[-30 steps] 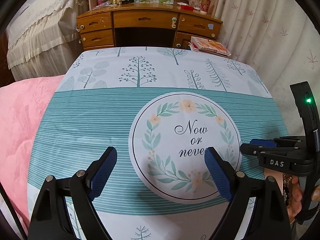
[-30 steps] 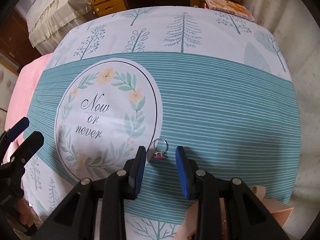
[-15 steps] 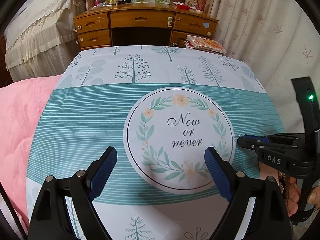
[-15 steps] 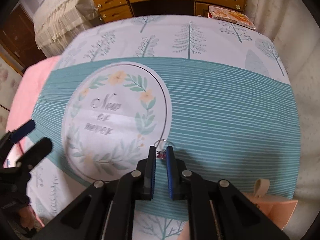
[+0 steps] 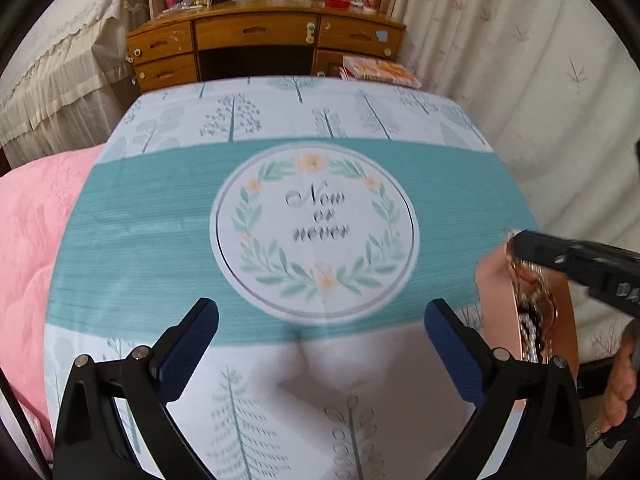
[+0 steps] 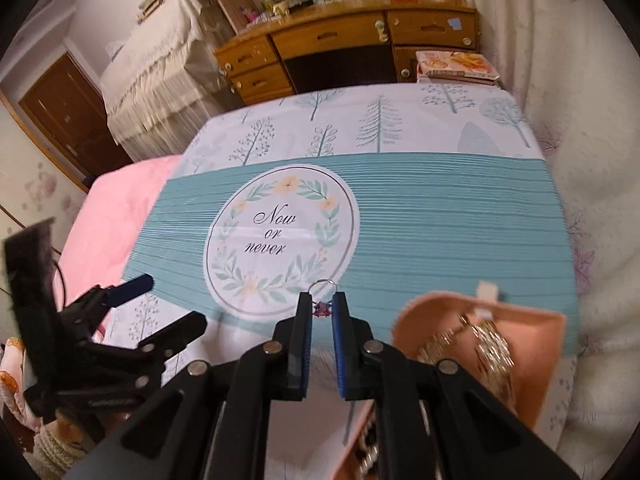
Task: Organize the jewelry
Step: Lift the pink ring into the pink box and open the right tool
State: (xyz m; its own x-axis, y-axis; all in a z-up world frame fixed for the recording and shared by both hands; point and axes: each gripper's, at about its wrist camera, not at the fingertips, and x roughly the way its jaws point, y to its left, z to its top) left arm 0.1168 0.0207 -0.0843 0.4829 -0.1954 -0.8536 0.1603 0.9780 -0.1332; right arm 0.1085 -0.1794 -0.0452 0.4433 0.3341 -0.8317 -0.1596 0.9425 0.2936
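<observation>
Compared with the frame one second earlier, the ring [image 6: 322, 307] no longer lies on the tablecloth [image 6: 440, 216]. It is now pinched between the blue pads of the right hand-held gripper [image 6: 322, 312], with its loop projecting past the fingertips. The right jaws have closed from a loose gap around the ring to a firm clamp on it. The view from the right wrist now takes in more of the room and of the cloth.

The left hand-held gripper [image 5: 320, 344] has just been opening wider. Its jaws stand fully released, with nothing between them, above the near white band of the cloth.

The covered surface is bare across the teal stripe and the round wreath print [image 6: 280, 240]. Its far edge faces a wooden desk [image 6: 348, 36]. A curtain [image 5: 520, 80] runs along the right edge, and a pink quilt [image 5: 28, 240] lies beside the left edge.

A pink jewelry box [image 6: 536, 344] sits at the near right corner, open, with chains visible inside. The clamped ring is to the left of the box and near its rim.
</observation>
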